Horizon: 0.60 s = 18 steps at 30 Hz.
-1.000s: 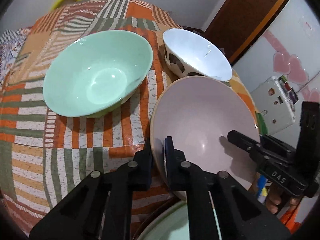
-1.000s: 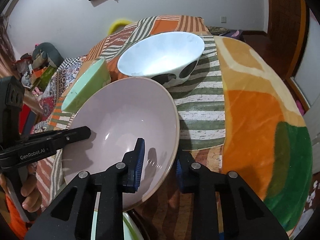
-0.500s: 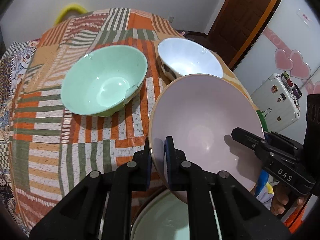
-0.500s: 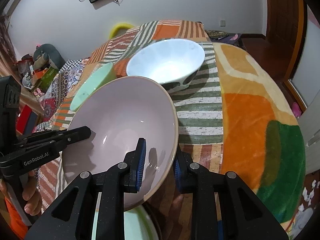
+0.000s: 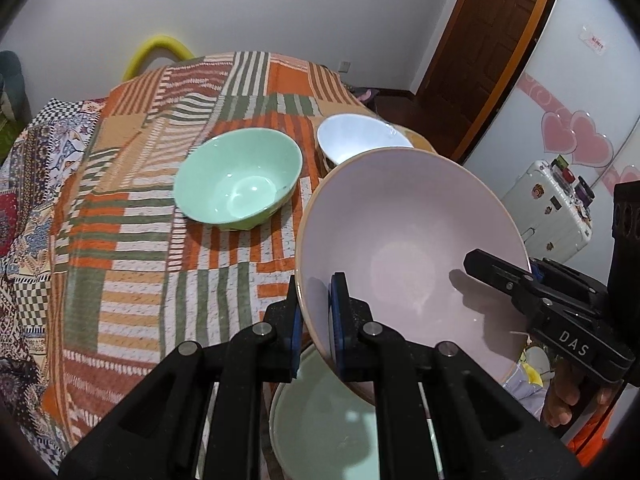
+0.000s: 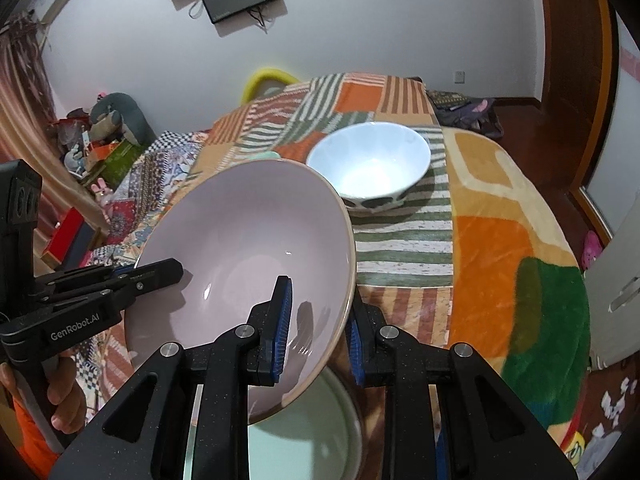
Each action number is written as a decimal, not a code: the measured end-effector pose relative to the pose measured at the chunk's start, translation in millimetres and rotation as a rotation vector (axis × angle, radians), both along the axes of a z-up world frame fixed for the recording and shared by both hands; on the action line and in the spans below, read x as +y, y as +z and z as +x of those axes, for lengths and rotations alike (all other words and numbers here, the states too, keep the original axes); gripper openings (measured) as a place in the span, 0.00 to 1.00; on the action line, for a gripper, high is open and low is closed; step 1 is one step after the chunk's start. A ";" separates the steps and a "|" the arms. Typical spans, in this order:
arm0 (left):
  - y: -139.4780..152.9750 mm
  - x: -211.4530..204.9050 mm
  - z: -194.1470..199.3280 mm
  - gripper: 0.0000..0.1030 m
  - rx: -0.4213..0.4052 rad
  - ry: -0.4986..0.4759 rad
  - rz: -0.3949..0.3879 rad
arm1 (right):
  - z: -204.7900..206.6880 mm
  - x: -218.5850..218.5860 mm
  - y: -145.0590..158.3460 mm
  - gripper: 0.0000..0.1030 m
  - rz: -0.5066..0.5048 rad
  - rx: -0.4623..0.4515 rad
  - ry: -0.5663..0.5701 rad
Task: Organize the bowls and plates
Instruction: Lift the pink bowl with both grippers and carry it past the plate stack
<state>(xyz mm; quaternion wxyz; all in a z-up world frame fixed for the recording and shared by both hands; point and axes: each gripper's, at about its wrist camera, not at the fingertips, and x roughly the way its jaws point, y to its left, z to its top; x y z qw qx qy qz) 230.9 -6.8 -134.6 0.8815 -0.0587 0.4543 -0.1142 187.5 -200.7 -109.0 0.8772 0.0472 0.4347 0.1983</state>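
A large pale pink bowl (image 5: pixel 404 236) (image 6: pixel 244 256) hangs tilted in the air above the table's near edge. My left gripper (image 5: pixel 316 320) is shut on its left rim, and my right gripper (image 6: pixel 320 332) is shut on its right rim. Under the pink bowl lies a pale green plate (image 5: pixel 332 420) (image 6: pixel 296 440), partly hidden. A mint green bowl (image 5: pixel 238 182) stands on the patterned cloth (image 5: pixel 132 220). Beside it stands a white bowl with dark spots (image 6: pixel 370 170) (image 5: pixel 360 140). In the right wrist view only a sliver of the mint bowl's rim (image 6: pixel 266 156) shows.
The striped patchwork cloth (image 6: pixel 500 240) covers a round table. A white suitcase (image 5: pixel 548 212) and a wooden door (image 5: pixel 492 48) stand to the right. Toys and boxes (image 6: pixel 104 140) crowd the floor at the left. A hand (image 6: pixel 66 396) holds the left gripper's handle.
Both grippers have risen with the pink bowl and drawn back from the table. The mint and white bowls now look smaller and farther. The green plate below shows more.
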 end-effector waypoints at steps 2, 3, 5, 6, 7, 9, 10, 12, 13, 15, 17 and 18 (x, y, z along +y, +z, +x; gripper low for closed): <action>6.0 3.8 -8.4 0.11 -0.012 0.008 -0.002 | -4.1 4.4 5.9 0.22 0.005 -0.015 0.006; 9.0 5.6 -12.4 0.11 -0.019 0.012 -0.002 | -5.7 6.1 7.4 0.22 0.006 -0.020 0.009; 14.8 10.1 -21.7 0.11 -0.035 0.022 0.002 | -9.9 10.1 10.6 0.22 0.008 -0.032 0.019; 17.9 12.8 -27.7 0.11 -0.044 0.028 0.005 | -12.0 11.9 11.7 0.22 0.009 -0.036 0.023; 20.3 15.0 -32.2 0.11 -0.051 0.034 0.009 | -14.4 15.1 13.2 0.22 0.009 -0.041 0.031; 25.5 20.2 -41.2 0.11 -0.065 0.048 0.017 | -17.0 19.3 14.4 0.22 0.010 -0.046 0.042; 27.3 22.8 -45.7 0.11 -0.070 0.054 0.018 | -19.1 22.2 14.5 0.22 0.009 -0.048 0.048; 30.6 30.2 -55.0 0.11 -0.076 0.069 0.017 | -23.5 27.8 15.4 0.22 0.009 -0.052 0.061; 31.8 34.2 -59.5 0.11 -0.078 0.077 0.017 | -26.1 31.4 15.9 0.22 0.010 -0.054 0.069; 32.5 41.4 -67.4 0.11 -0.082 0.093 0.021 | -30.8 37.6 16.3 0.22 0.012 -0.057 0.084; 33.7 49.6 -76.8 0.11 -0.085 0.112 0.025 | -35.1 45.7 16.3 0.22 0.013 -0.058 0.102; 33.8 52.9 -79.6 0.11 -0.086 0.120 0.025 | -37.0 50.4 15.8 0.22 0.012 -0.058 0.112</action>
